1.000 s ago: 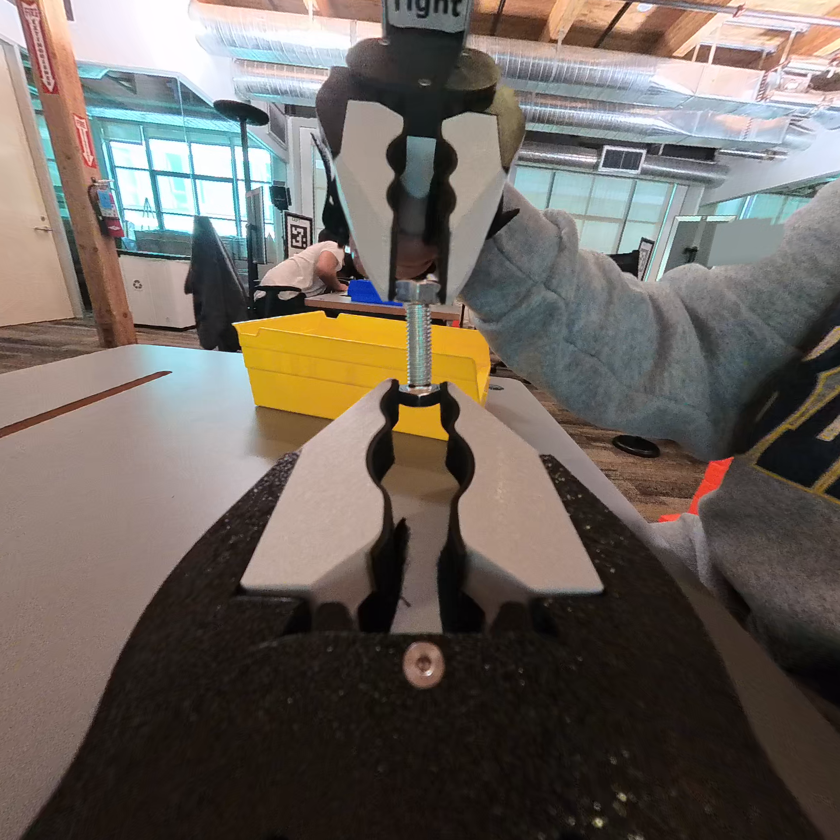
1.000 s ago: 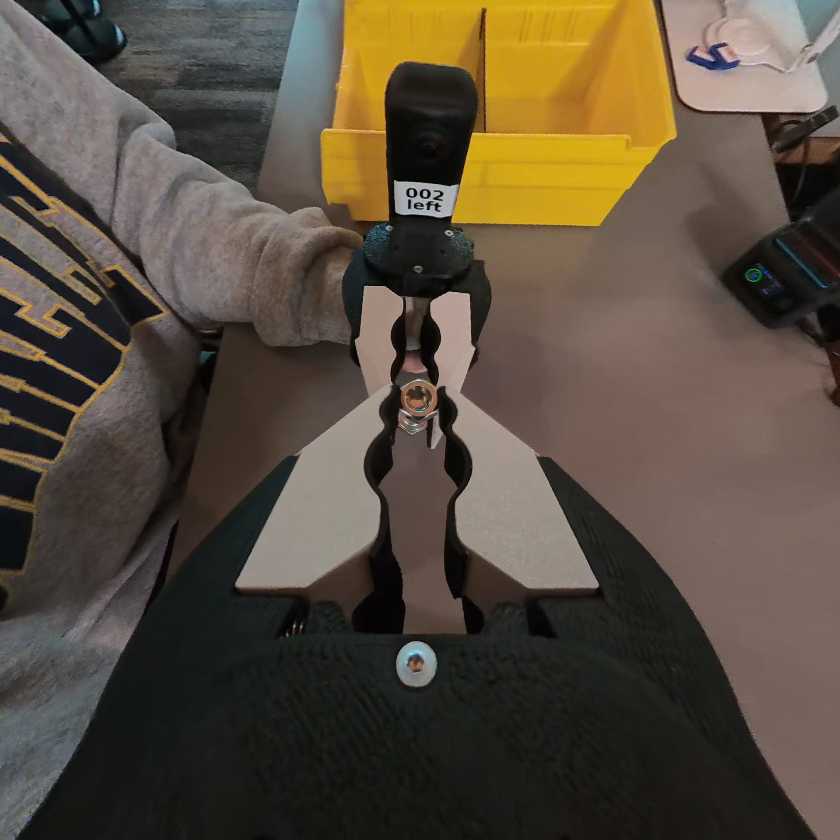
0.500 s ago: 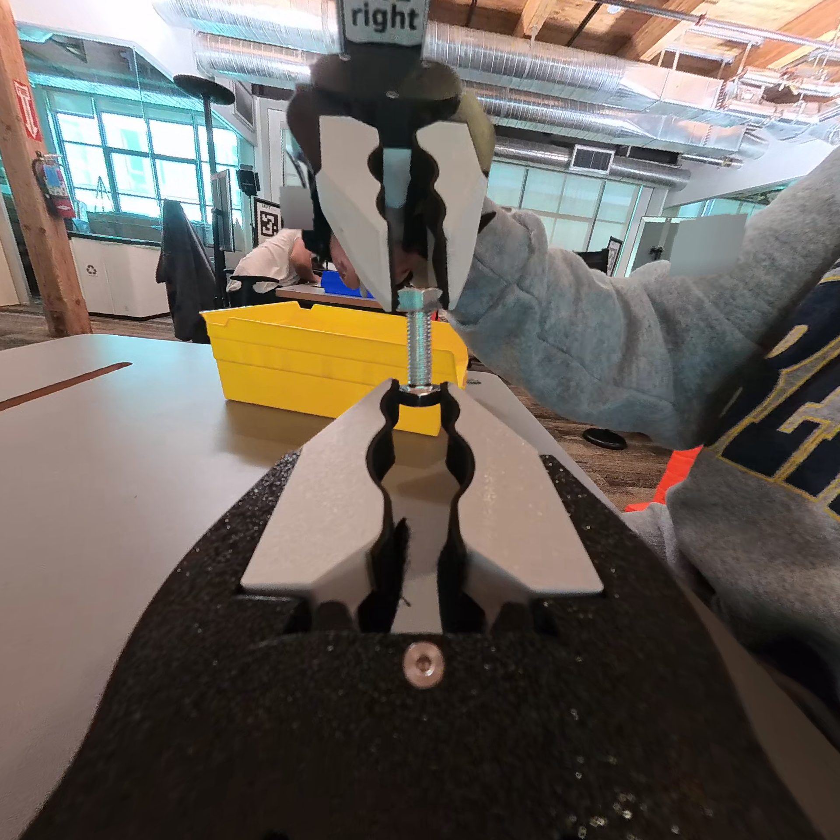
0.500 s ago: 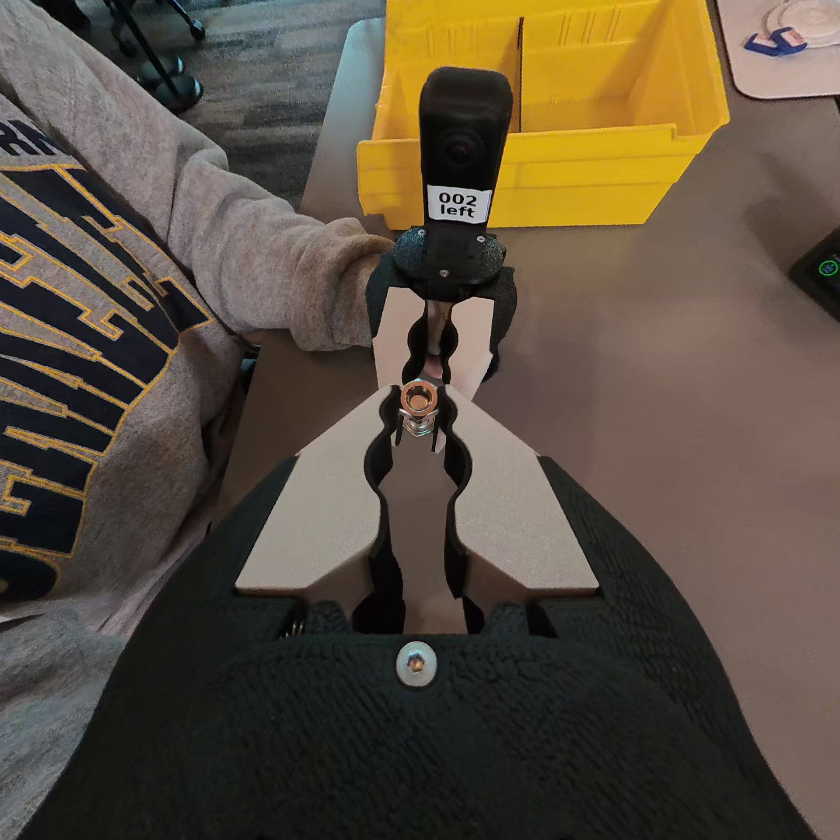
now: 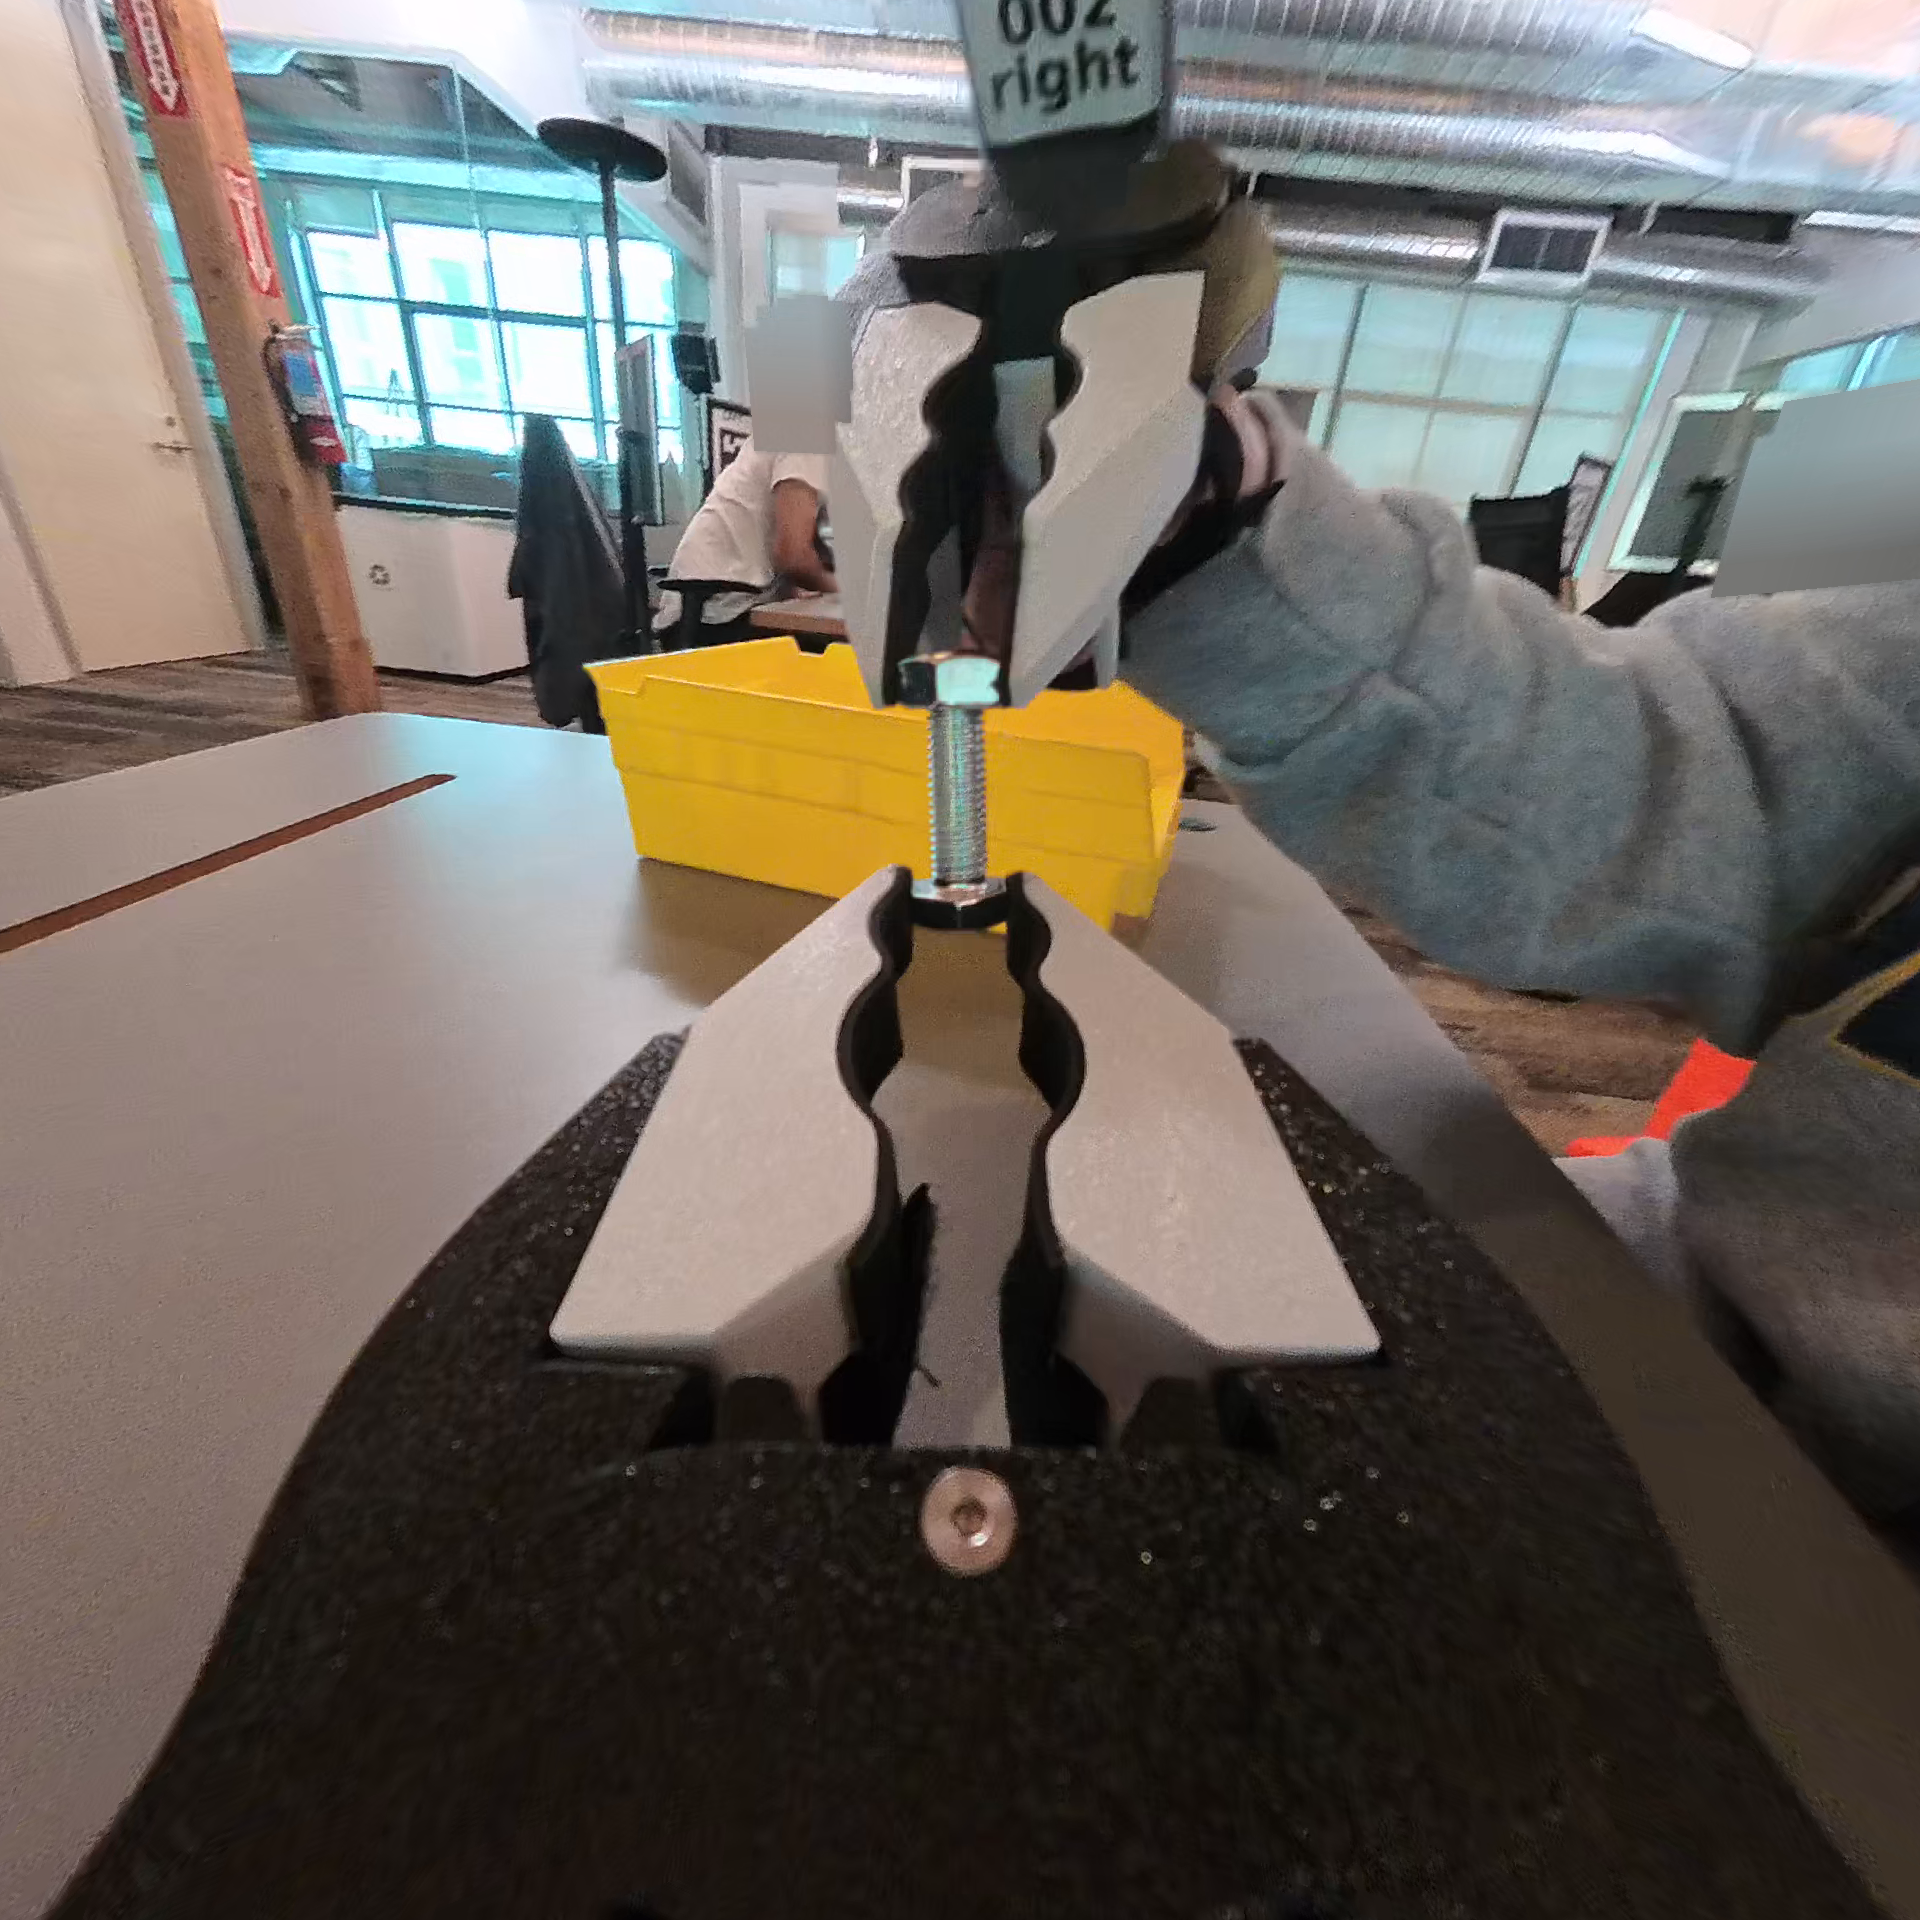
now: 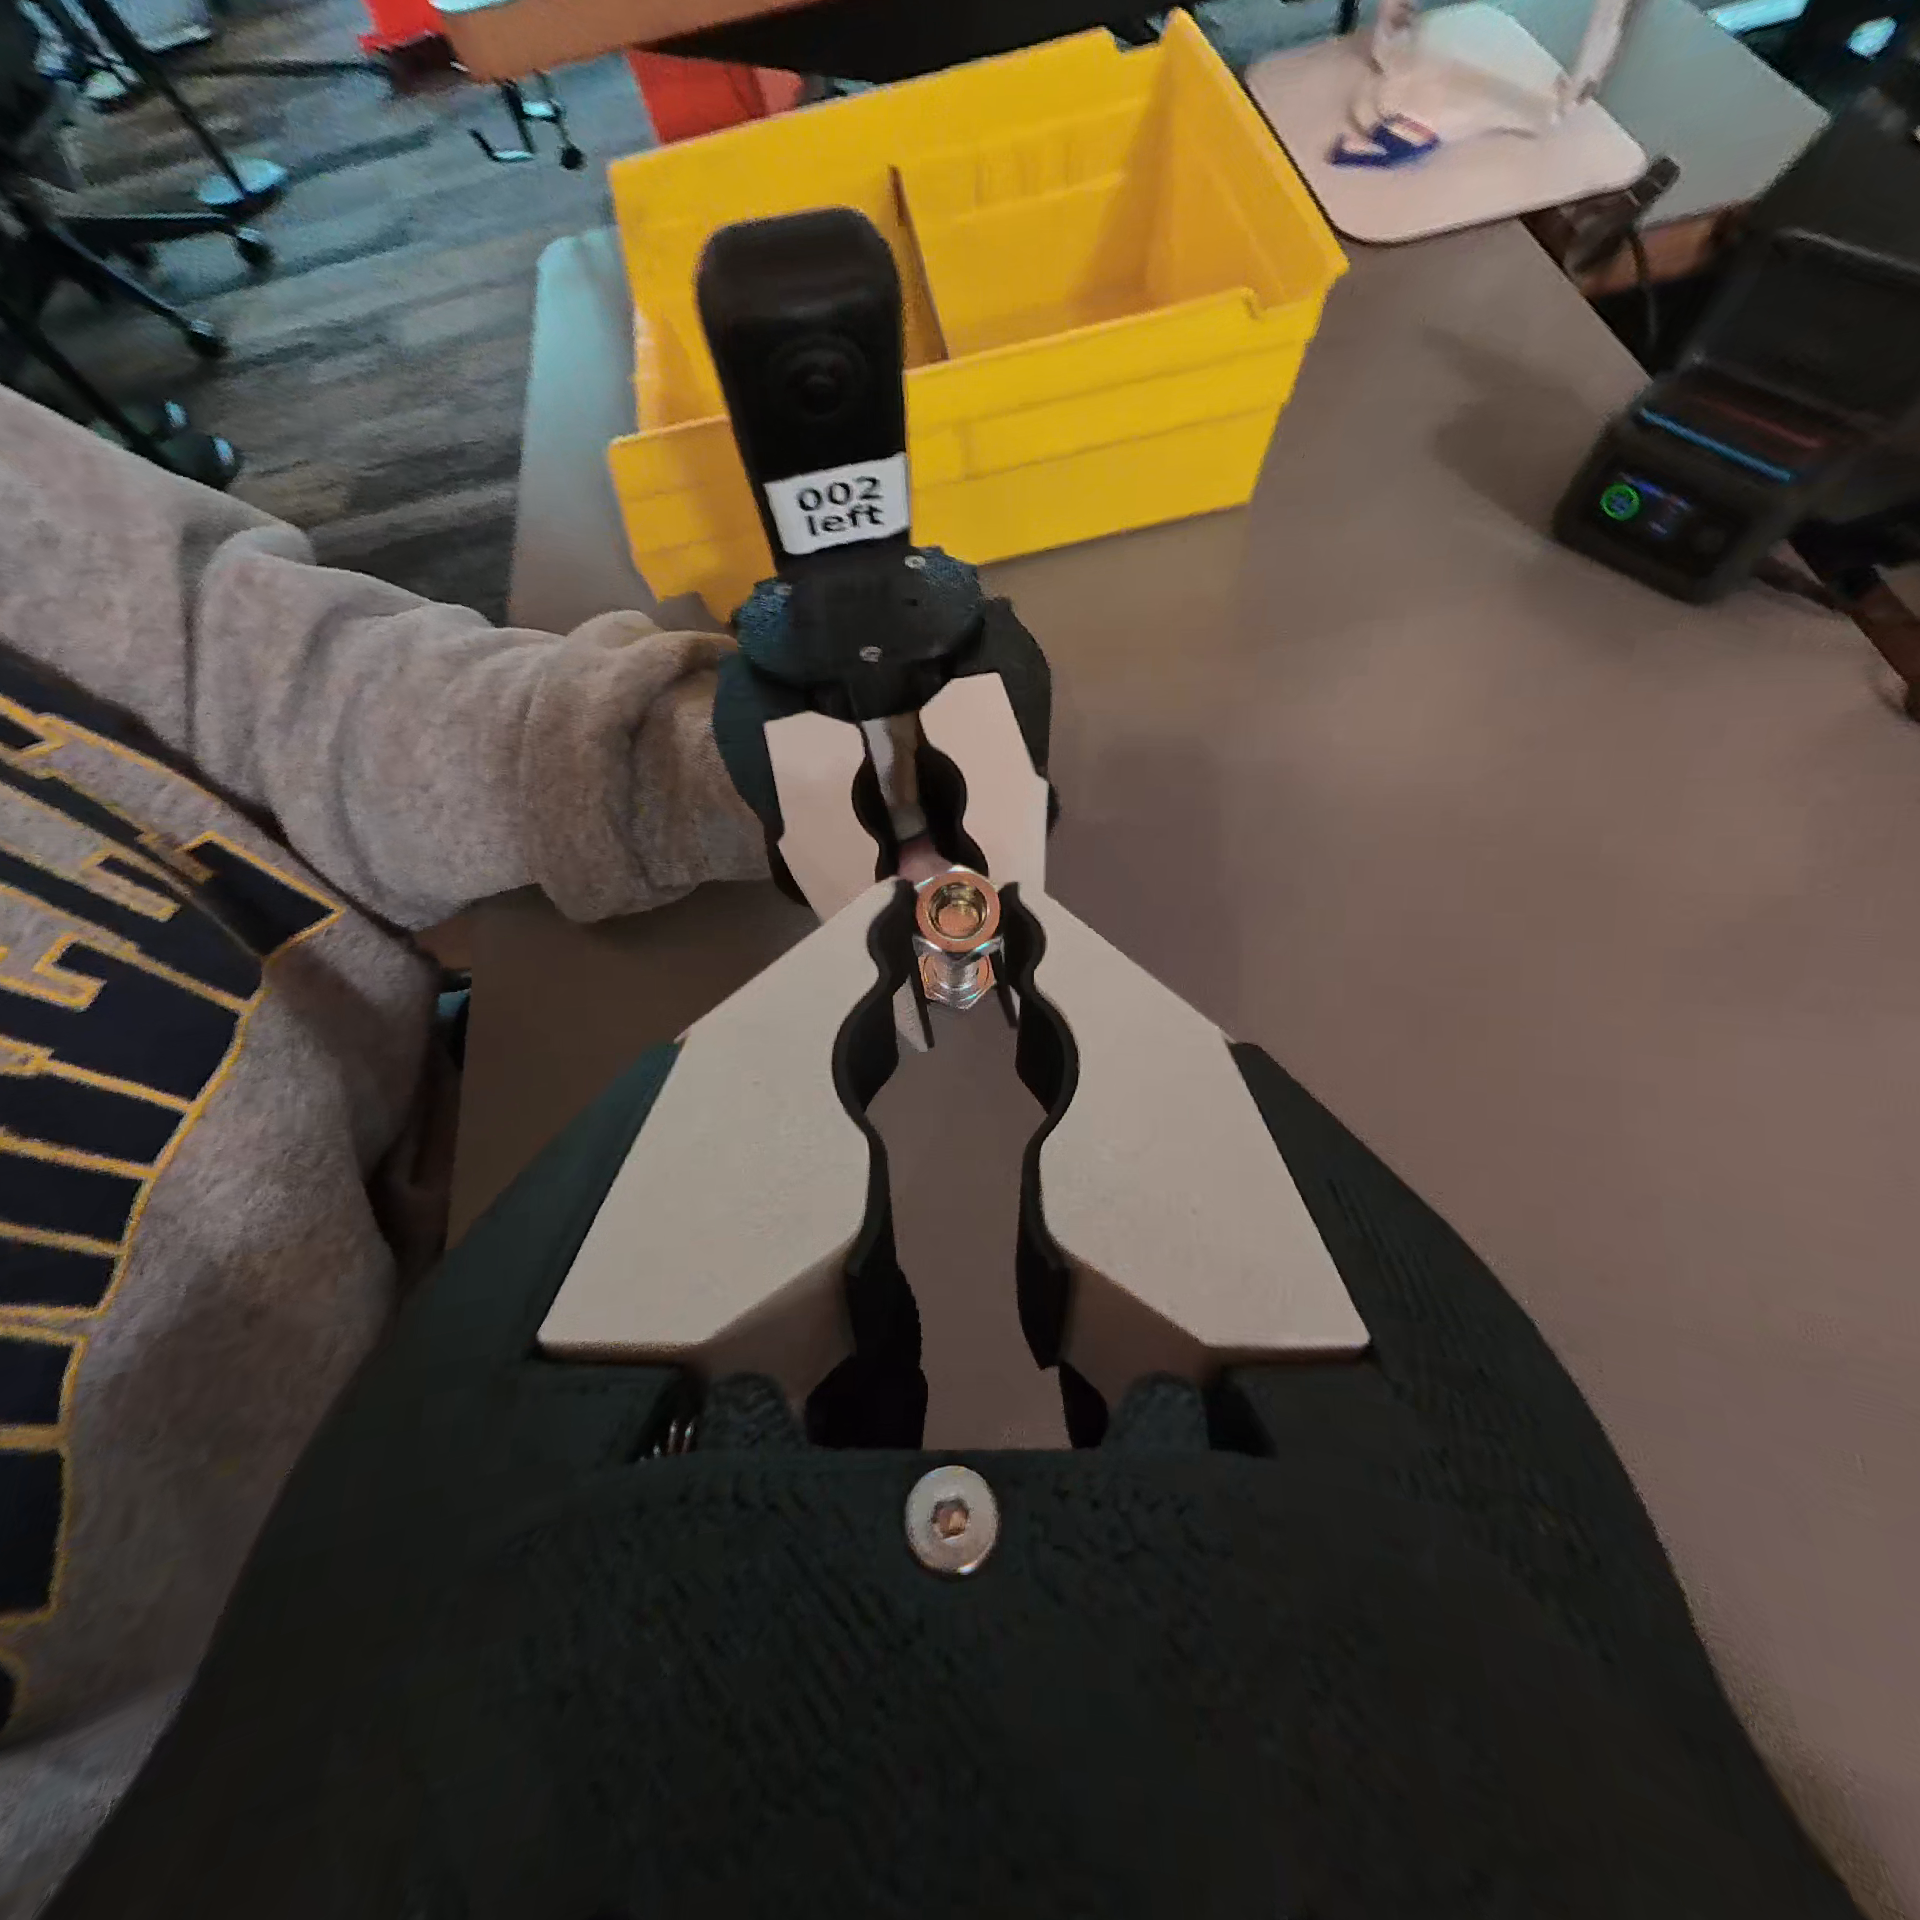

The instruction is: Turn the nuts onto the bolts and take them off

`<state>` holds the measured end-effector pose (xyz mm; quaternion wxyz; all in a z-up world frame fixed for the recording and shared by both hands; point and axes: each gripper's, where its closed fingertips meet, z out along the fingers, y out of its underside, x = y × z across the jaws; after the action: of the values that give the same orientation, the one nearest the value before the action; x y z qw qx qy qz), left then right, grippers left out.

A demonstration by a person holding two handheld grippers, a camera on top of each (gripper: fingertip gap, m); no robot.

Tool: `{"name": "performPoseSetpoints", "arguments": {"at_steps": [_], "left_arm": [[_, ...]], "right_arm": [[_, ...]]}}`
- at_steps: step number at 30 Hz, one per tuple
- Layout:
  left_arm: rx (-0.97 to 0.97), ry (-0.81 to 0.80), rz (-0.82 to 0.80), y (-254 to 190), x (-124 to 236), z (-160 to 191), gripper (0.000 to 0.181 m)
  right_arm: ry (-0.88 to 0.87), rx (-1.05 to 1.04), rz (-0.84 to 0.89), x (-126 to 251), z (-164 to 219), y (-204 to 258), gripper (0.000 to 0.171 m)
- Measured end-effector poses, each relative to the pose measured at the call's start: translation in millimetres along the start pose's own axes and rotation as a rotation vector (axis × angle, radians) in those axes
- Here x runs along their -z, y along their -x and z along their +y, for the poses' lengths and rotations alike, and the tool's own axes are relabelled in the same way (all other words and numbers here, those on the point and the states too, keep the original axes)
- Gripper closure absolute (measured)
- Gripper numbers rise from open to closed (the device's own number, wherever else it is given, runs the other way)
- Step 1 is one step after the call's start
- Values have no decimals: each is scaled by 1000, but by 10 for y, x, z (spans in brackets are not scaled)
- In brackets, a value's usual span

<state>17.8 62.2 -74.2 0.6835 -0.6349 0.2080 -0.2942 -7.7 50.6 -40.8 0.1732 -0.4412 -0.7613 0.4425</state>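
bolt [image 5: 957, 792] upright in the left wrist view, zinc-bright, threads showing along the whole shank between the 2 sets of tongs. left tongs [image 5: 958, 906] are drawn in on the nut [image 5: 956, 891] at the lower end of the shank, pinching it between the notched tips. right tongs [image 5: 951, 681] come down from above and nip the hex head [image 5: 953, 681], their fingers pointing at the table [image 5: 312, 1039]. likely reason for the split: one tool fixes the nut, the other spins the bolt, so the thread runs without either part slipping. bolt hangs in the air in front of the yellow bin [image 5: 790, 769], above the table, touching nothing else. grey sleeve [image 5: 1455, 748] reaches in from the right.

right wrist view looks down the bolt's axis. hex head [image 6: 956, 914] seen end-on, brassy in this light, held at the very tips of the right tongs [image 6: 956, 920], which are closed on it. below it a short foreshortened stretch of thread and the nut [image 6: 956, 982], silver, 6-sided, with the left tongs [image 6: 914, 831] gripping it from the far side. yellow bin [image 6: 1101, 416] sits behind, divider inside, compartments look bare from here. black device [image 6: 1714, 488] with a lit screen at right on the table [image 6: 1455, 935].

judgement: nut sits near the thread's end, so it is either just started or nearly off; cannot tell which.
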Motion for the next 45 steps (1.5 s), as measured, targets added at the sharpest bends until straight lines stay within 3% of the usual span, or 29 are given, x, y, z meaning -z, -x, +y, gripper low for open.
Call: {"name": "performPoseSetpoints", "arguments": {"at_steps": [10, 18, 19, 21, 24, 28, 37, 45], "left_arm": [[-10, 4, -88, 128, 32, 3, 166], [-11, 0, -90, 133, 36, -2, 166], [-8, -2, -95, 142, 39, -4, 166], [0, -15, -91, 144, 52, -24, 166], [16, -49, -71, 126, 75, -76, 166], [16, -44, -98, 172, 90, -66, 166], [11, -88, -269, 428, 253, -132, 166], [-4, -56, -278, 434, 224, -87, 166]], "right_arm": [[-5, -156, 242, -39, -23, -137, 155], [-19, -150, 274, -31, -29, -138, 155], [-30, -142, 274, -23, -38, -129, 151], [-95, -109, 275, 5, -105, -102, 126], [-219, -42, 263, 26, -177, -45, 114], [-274, -50, 271, -47, -62, -91, 118], [-545, -219, 509, 21, 400, -532, 130], [-591, -84, 676, 1, 560, -494, 138]]}}
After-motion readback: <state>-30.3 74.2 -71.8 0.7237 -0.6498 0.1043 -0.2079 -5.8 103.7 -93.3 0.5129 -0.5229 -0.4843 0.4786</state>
